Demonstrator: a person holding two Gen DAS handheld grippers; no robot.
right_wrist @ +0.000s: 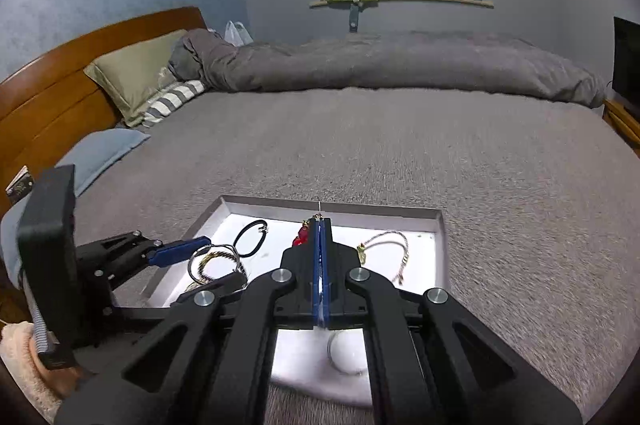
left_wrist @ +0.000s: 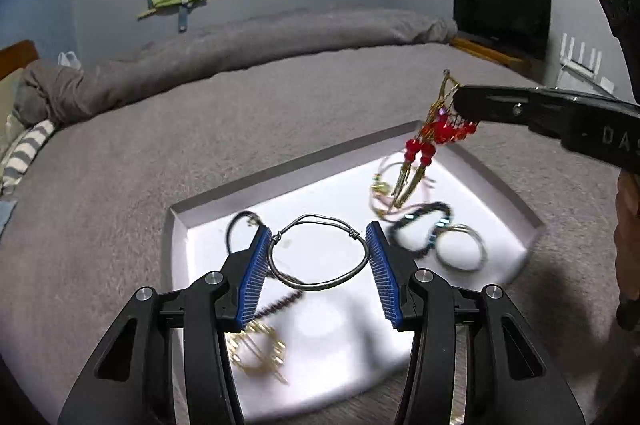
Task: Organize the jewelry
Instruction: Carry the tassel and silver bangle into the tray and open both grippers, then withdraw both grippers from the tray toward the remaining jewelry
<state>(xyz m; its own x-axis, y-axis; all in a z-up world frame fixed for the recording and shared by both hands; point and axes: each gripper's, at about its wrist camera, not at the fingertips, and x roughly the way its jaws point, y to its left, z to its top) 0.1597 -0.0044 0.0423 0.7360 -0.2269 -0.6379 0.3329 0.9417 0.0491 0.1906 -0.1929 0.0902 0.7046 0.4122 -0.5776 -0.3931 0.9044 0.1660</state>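
Note:
A white shallow tray (left_wrist: 320, 185) lies on the grey bed and holds several pieces of jewelry. My left gripper (left_wrist: 318, 237) holds a silver wire bangle (left_wrist: 320, 281) between its blue pads (left_wrist: 256, 273), above the tray. My right gripper (left_wrist: 460, 101) is shut on a gold earring with red beads (left_wrist: 424, 141), which hangs above the tray's far side. In the right wrist view the right gripper (right_wrist: 320, 225) is shut with the red beads (right_wrist: 300, 237) showing beside it, and the left gripper (right_wrist: 188, 253) holds the bangle (right_wrist: 200, 265).
In the tray lie a black cord loop (right_wrist: 250, 237), a dark beaded bracelet (left_wrist: 420, 225), a silver ring bangle (left_wrist: 460, 249), a gold piece (left_wrist: 260, 349) and a thin chain (right_wrist: 396, 249). Grey blanket (right_wrist: 400, 145) surrounds the tray. Pillows and headboard (right_wrist: 60, 85) stand left.

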